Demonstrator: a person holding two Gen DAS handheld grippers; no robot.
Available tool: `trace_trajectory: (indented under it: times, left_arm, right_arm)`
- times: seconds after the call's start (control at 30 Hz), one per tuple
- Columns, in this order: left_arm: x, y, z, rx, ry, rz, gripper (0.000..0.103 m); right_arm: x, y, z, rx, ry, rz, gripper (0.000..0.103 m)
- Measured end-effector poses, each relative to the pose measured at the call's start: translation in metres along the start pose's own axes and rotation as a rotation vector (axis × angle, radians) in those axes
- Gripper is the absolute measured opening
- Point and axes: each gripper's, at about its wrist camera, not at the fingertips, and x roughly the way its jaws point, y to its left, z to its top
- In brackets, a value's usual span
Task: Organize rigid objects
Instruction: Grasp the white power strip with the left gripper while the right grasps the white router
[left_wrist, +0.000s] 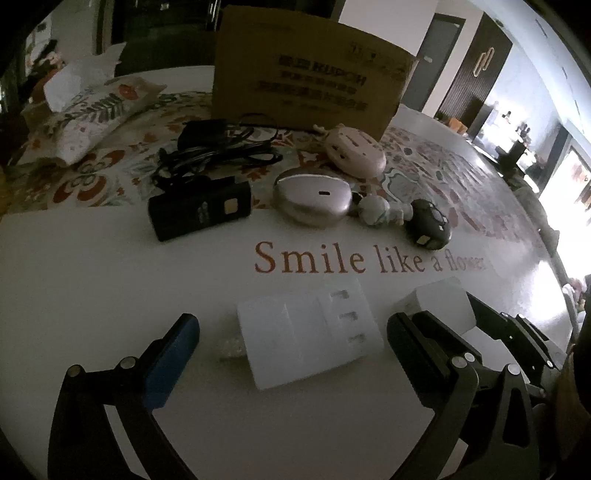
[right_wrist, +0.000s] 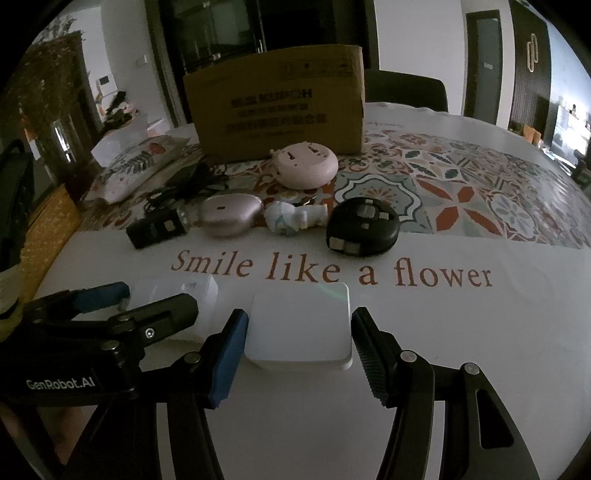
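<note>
Your left claw (left_wrist: 291, 354) is spread wide, its blue pad (left_wrist: 170, 360) and black finger (left_wrist: 413, 350) either side of a white charger (left_wrist: 306, 332) lying flat on the surface (left_wrist: 110, 280); neither finger touches it. The right wrist view shows this claw (right_wrist: 125, 299) at the lower left, over the same charger (right_wrist: 188, 291).

Your right claw (right_wrist: 297, 354) is also released, straddling a white square box (right_wrist: 301, 325) that sits flat between the blue pad (right_wrist: 227, 362) and the ribbed black finger (right_wrist: 369, 358). The blue pad looks just beside the box's left edge; you cannot tell if it touches. In the left wrist view that box (left_wrist: 436, 306) lies to the right of the charger, between the right claw's dark fingers (left_wrist: 491, 317).

Past the printed words "Smile like a flower" (right_wrist: 328, 271) a row of things lies across the surface: a black rectangular device (right_wrist: 157, 230), a silvery oval case (right_wrist: 229, 214), a small white figurine (right_wrist: 295, 218) on its side, and a round black gadget (right_wrist: 364, 230). Behind them are a tangle of black cable (left_wrist: 221, 147) and a pink round gadget (right_wrist: 306, 164), on the tile-patterned part of the cloth (right_wrist: 461, 184).

Farthest back stands a cardboard box (right_wrist: 277, 107), with a floral tissue pouch (left_wrist: 88, 114) to its left.
</note>
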Motion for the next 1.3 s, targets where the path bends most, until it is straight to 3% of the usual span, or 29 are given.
trace_trajectory:
  times: [0.5, 0.87, 1.3]
  left_arm:
    - [0.011, -0.018, 0.000, 0.010, 0.009, 0.009, 0.103]
    - [0.015, -0.034, -0.001, 0.092, 0.028, -0.016, 0.103]
    - [0.017, -0.034, 0.004, 0.103, 0.011, -0.010, 0.103]
  right_arm:
    - [-0.007, -0.011, -0.003, -0.025, -0.006, -0.001, 0.057]
    - [-0.018, -0.019, -0.014, -0.033, -0.032, -0.058, 0.057]
    - [-0.022, -0.029, -0.014, 0.000, -0.039, -0.148, 0.056]
